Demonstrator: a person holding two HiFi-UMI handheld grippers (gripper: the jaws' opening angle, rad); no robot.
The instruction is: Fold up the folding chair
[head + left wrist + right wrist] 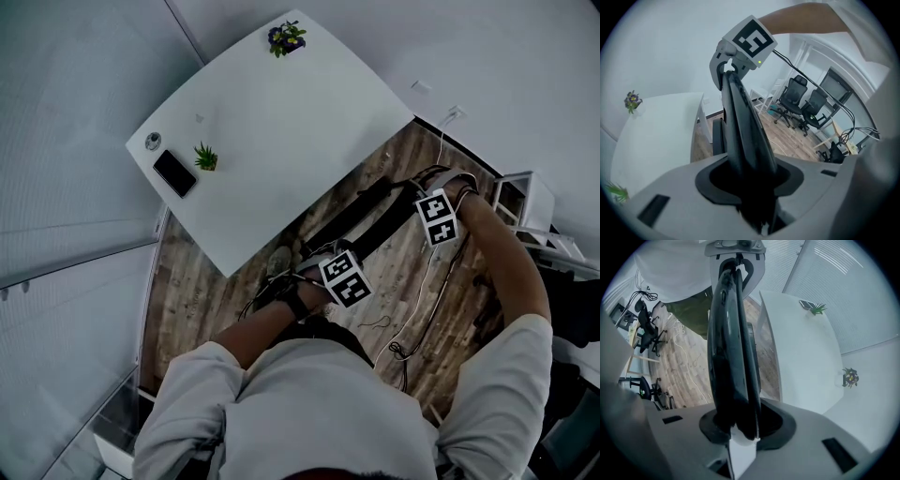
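Note:
The black folding chair point(361, 221) is folded flat and hangs between my two grippers above the wooden floor, beside the white table. My left gripper point(319, 272) is shut on its near end and my right gripper point(448, 187) is shut on its far end. In the left gripper view the chair's black edge point(743, 122) runs from the left gripper point(751, 190) up to the right gripper's marker cube point(751, 41). Seen in the right gripper view, the chair's edge point(731, 343) rises from the right gripper point(738, 423) towards the left gripper point(736, 251).
The white table point(281, 122) carries a phone point(174, 172), a small green plant point(206, 157) and a flower pot point(286, 38). Cables point(422, 300) trail over the wooden floor. A white rack point(525, 202) stands at the right. Black office chairs point(801, 98) stand further back.

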